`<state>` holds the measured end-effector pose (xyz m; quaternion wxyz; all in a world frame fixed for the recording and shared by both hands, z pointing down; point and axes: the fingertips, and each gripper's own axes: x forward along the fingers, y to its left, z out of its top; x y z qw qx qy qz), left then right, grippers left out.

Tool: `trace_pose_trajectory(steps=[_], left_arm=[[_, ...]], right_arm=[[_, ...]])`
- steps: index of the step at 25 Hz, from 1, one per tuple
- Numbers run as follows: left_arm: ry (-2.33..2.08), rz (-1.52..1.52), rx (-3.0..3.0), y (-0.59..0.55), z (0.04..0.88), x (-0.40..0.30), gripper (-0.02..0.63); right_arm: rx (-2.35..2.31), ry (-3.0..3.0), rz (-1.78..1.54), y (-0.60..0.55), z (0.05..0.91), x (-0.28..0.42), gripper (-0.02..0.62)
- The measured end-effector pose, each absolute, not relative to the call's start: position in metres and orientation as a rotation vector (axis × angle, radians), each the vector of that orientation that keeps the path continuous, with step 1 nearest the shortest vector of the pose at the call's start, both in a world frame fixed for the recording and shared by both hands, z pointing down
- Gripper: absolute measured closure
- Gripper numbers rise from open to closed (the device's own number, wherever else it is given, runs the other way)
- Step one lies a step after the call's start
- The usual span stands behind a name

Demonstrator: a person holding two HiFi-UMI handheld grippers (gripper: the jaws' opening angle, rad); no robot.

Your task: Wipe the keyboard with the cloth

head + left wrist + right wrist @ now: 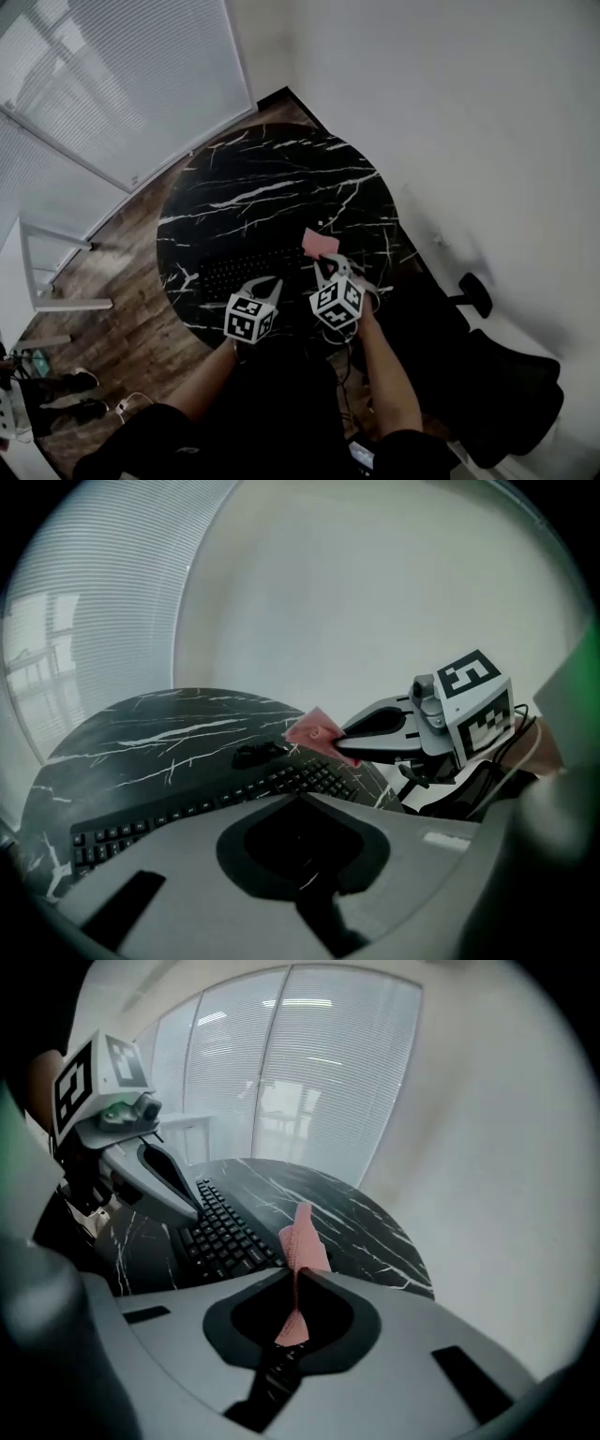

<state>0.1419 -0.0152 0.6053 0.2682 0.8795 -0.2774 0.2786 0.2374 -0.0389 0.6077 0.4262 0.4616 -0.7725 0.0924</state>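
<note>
A black keyboard (246, 272) lies on the near part of a round black marble table (272, 178). My right gripper (330, 265) is shut on a pink cloth (320, 244), which hangs just above the keyboard's right end. The cloth (302, 1241) stands up from between the shut jaws in the right gripper view. My left gripper (272, 281) hovers over the keyboard's near edge, jaws together with nothing in them. In the left gripper view, the keyboard (216, 808) runs leftwards, and the right gripper (349, 742) holds the cloth (314, 731) over its far end.
A small dark object (255, 754) sits on the table beyond the keyboard. A black office chair (506, 394) stands to the right of the table, a white stand (56, 272) to the left on the wooden floor. A white wall is close behind the table.
</note>
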Motion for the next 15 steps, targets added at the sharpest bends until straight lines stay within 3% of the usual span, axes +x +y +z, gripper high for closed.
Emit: trace_pose_trajectory(steps=[8, 15], left_arm=[[-0.751, 0.773, 2.335, -0.025, 0.617, 0.176, 0.609], [-0.792, 0.799, 2.263, -0.031, 0.634, 0.167, 0.609]], right_arm=[[0.998, -1.832, 0.018, -0.075, 0.620, 0.270, 0.584], [0.802, -1.819, 0.136, -0.072, 0.682, 0.259, 0.584]])
